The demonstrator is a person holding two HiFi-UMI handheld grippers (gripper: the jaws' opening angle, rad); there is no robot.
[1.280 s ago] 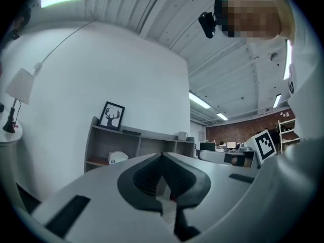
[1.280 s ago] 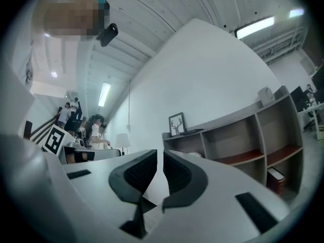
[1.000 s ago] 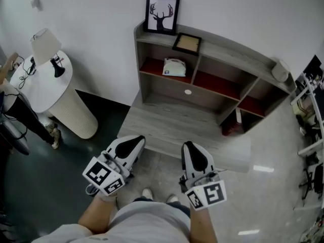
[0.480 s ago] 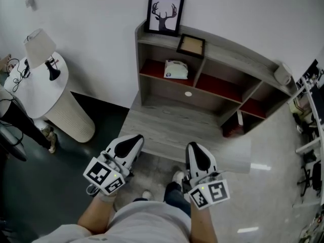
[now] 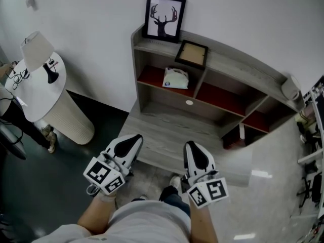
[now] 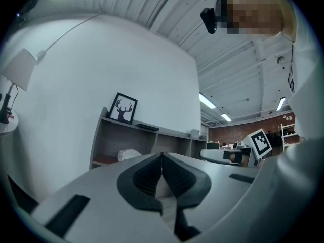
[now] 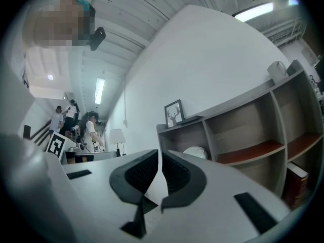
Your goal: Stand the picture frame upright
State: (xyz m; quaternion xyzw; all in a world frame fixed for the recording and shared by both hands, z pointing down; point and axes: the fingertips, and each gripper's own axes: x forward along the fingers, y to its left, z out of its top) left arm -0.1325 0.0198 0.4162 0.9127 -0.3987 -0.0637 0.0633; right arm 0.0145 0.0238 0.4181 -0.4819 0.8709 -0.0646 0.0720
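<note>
So the picture frame (image 5: pixel 192 54) is lying flat on the top shelf (image 5: pixel 243 70) of the hutch on the desk (image 5: pixel 167 130). It has a dark border and a tan middle, and it sits just right of the deer print (image 5: pixel 163 17), which is standing upright against the wall. It's pretty much above the divider between the first two cubbies, and there's a white lumpy thing (image 5: pixel 175 78) in the left cubby underneath. The person is standing at the near edge of the desk with both grippers held low and level, pointing at the shelves. The left gripper (image 5: pixel 133 138) has its jaws pressed together with nothing in them. Same deal with the right gripper (image 5: pixel 191 147): jaws closed tight against each other and not holding anything. The frame is well apart from both, up on the shelf past the whole desk top. From the head view it's roughly straight ahead of the right gripper's jaws and off to the right of the left one's. Over on the left there's a round white side table (image 5: pixel 35 92) with a lamp (image 5: pixel 37 50) on it.
</note>
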